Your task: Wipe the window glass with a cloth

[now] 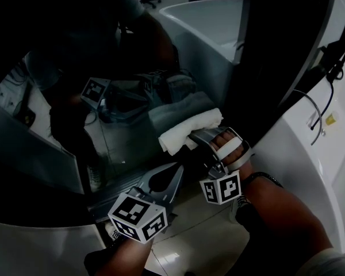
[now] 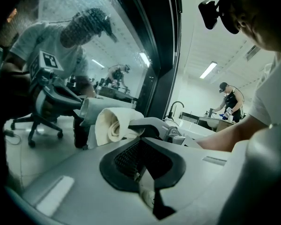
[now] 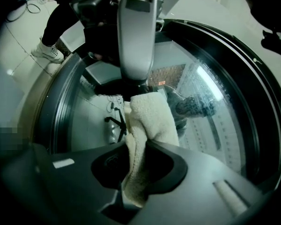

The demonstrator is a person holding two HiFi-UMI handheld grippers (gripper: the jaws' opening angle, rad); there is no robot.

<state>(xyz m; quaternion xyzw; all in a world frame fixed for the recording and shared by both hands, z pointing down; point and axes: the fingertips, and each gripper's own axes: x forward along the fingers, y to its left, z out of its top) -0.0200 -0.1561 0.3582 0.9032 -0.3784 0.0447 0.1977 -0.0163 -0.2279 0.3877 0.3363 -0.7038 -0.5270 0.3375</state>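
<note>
A rolled white cloth presses against the dark window glass, which mirrors the grippers and me. My right gripper is shut on the cloth, which fills its jaws in the right gripper view. My left gripper hangs just below and left of the cloth, jaws together and empty. In the left gripper view the cloth lies just beyond the left jaws, with the glass to its left. In the right gripper view the left gripper shows as a grey bar at the top.
A thick dark window frame runs along the right of the glass. Beyond it is a white wall panel with a black cable. A person works at a far counter with a faucet.
</note>
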